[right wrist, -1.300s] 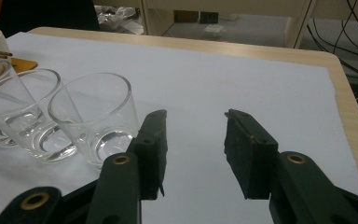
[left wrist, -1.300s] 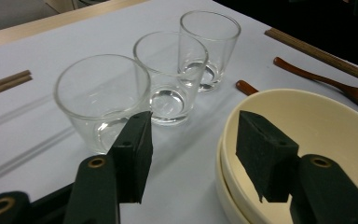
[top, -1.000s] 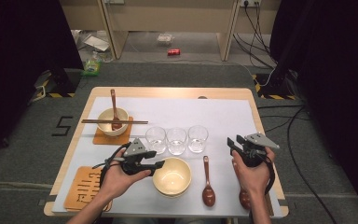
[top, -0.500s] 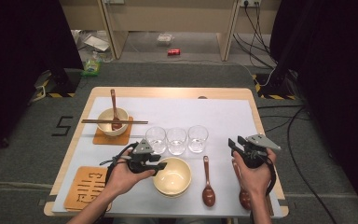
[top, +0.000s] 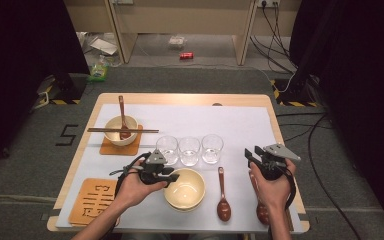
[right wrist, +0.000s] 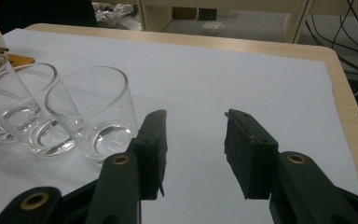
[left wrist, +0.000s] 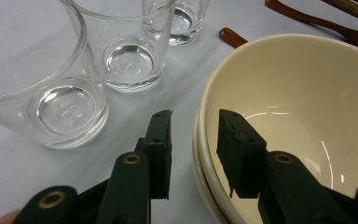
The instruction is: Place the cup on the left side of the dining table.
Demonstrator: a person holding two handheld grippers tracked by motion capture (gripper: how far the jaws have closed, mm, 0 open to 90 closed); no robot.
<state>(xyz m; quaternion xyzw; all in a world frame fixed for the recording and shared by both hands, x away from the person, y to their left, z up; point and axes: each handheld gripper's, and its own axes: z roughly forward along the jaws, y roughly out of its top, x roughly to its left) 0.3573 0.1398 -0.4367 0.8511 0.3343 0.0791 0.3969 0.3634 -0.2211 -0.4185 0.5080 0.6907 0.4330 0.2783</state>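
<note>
A cream bowl (top: 186,190) stands near the table's front, and in the left gripper view the bowl (left wrist: 307,112) looks like two stacked. My left gripper (top: 172,176) straddles its left rim, one jaw outside and one inside. In that view the left gripper (left wrist: 195,114) has just been closing, with gaps still showing beside the rim, so it is open. My right gripper (top: 250,153) hovers at the right, and the right gripper (right wrist: 194,114) is open with nothing between its fingers.
Three clear glasses (top: 189,149) stand in a row behind the bowl. A brown spoon (top: 223,198) lies right of the bowl. At the back left a second bowl (top: 121,131) with spoon and chopsticks sits on a coaster. A wooden coaster (top: 93,202) lies at the front left.
My left gripper has edged right over the bowl's rim and its jaws have narrowed around it. The right gripper has stayed where it was.
</note>
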